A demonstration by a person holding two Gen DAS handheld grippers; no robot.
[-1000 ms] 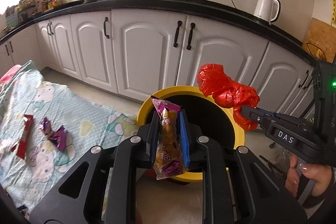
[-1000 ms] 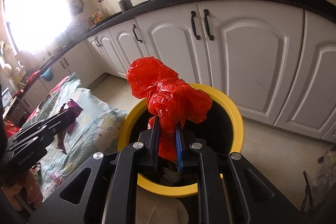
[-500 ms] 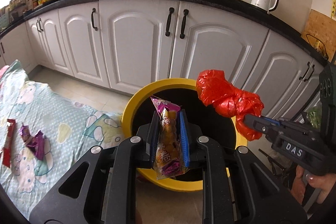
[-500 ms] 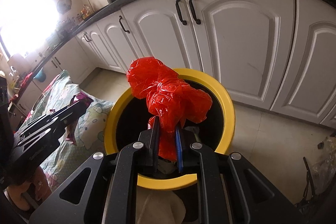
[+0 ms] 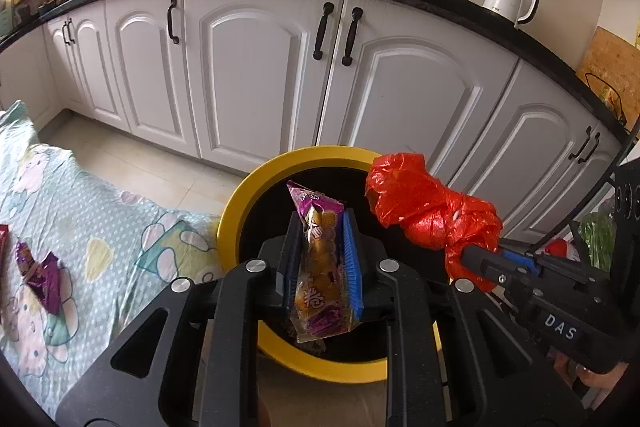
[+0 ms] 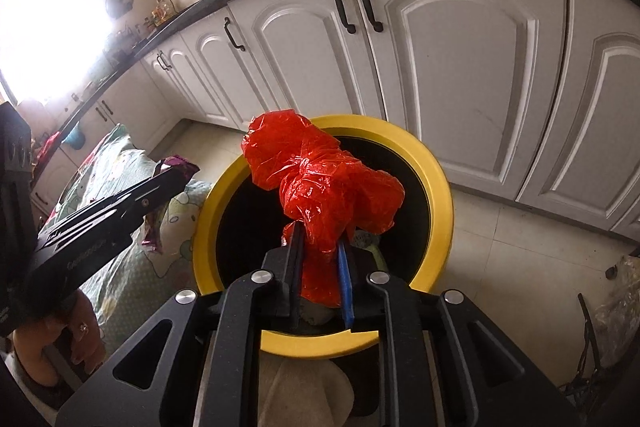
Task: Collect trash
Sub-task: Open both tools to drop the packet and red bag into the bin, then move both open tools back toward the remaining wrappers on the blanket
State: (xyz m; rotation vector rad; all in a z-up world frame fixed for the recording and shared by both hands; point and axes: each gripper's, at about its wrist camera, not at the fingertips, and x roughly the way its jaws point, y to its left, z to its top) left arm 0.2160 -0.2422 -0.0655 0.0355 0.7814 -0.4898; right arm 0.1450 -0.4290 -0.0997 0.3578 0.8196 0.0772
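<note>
Both grippers hold trash over the yellow-rimmed bin.

The left gripper (image 5: 320,259) stands narrowly apart, pinching a purple snack packet (image 5: 320,267) above the bin (image 5: 240,203). The right gripper (image 6: 320,275) has its jaws opening around a crumpled red plastic bag (image 6: 324,187), still between them, over the same bin. Farther off stand white cabinets (image 5: 248,75).

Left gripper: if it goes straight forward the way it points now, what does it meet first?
Probably the black inside of the yellow-rimmed trash bin, past its near rim. The left gripper, shut on a snack packet, points down into the opening; depth is uncertain.
</note>
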